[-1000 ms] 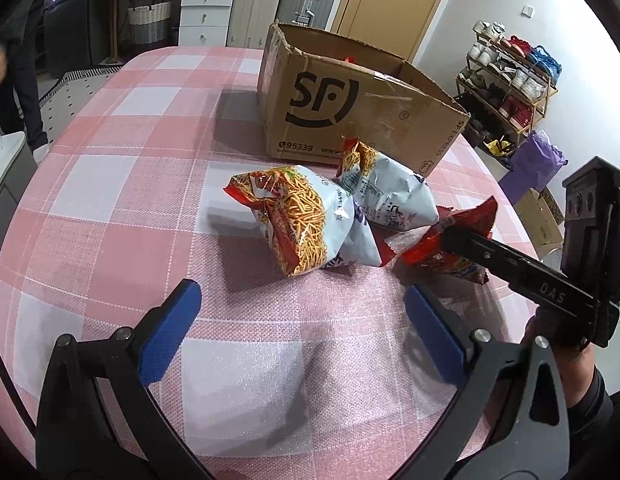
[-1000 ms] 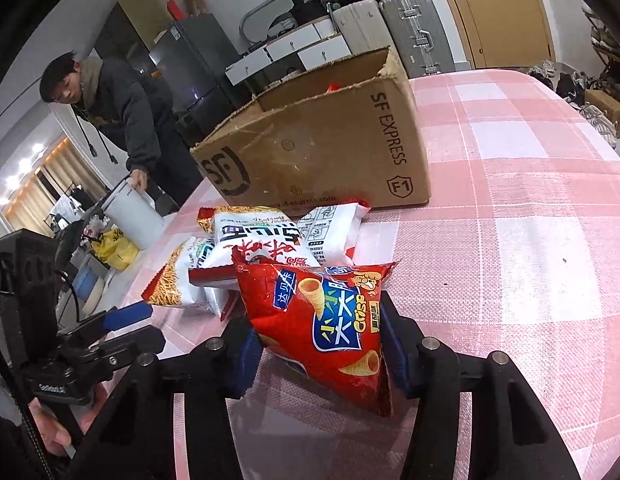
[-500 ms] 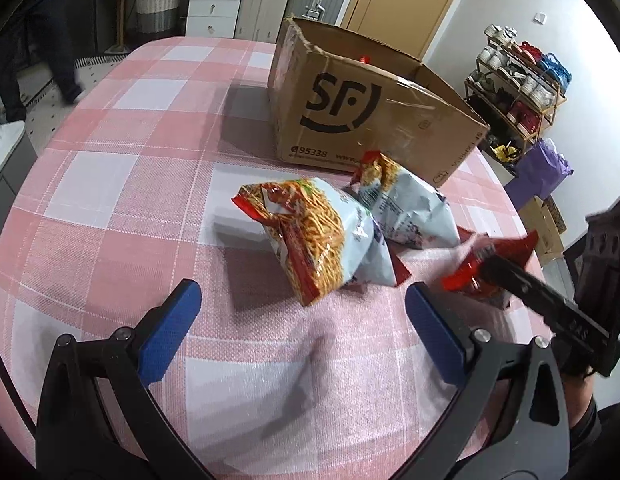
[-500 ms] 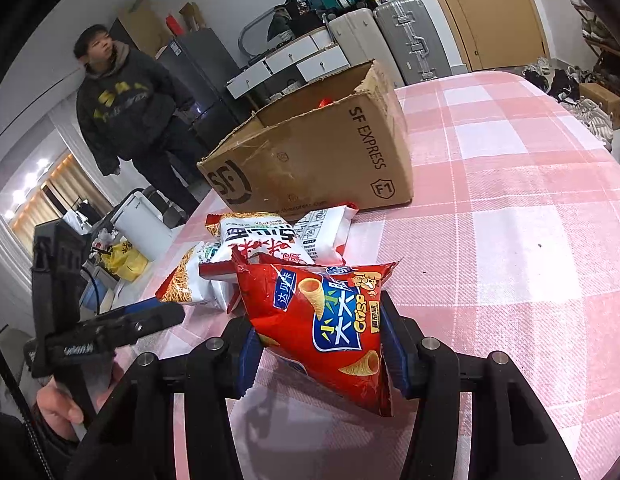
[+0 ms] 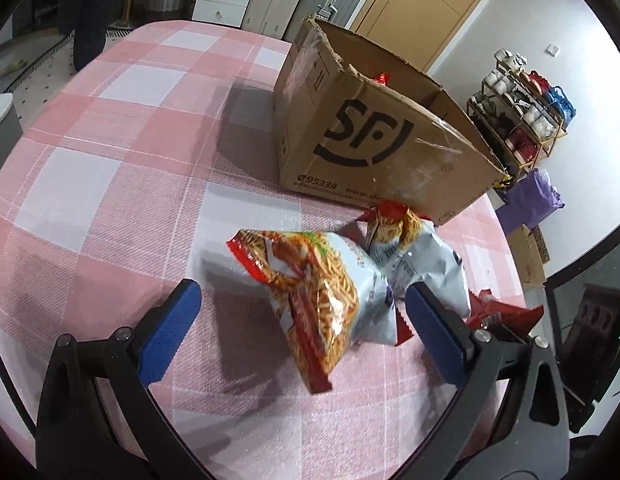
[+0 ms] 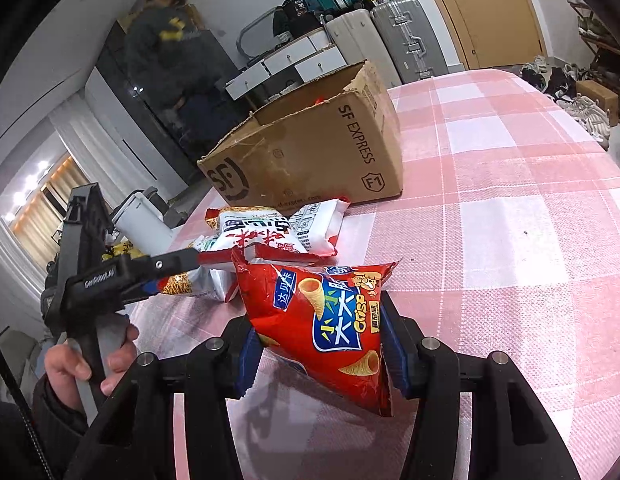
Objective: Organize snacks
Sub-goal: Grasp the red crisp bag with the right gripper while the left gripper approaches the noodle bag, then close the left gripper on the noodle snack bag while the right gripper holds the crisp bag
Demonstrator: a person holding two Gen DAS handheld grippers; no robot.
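The right gripper (image 6: 322, 344) pinches a red chip bag (image 6: 330, 320) between its blue pads, tilted down toward the checked tablecloth (image 6: 510, 240), the bag's top edge pointing to 11 o'clock. The left gripper (image 5: 298, 320) stands wide, holding nothing, angled steeply down with a noodle snack bag (image 5: 322, 300) between its spread fingers, not touched by either pad. A white snack bag (image 5: 422, 264) lies just behind that one at 1 o'clock. From the right wrist view, a hand (image 6: 86, 364) at 8 o'clock grips the left gripper's handle. The cardboard box (image 5: 374, 140) sits open on the table at 12 o'clock, near the bags.
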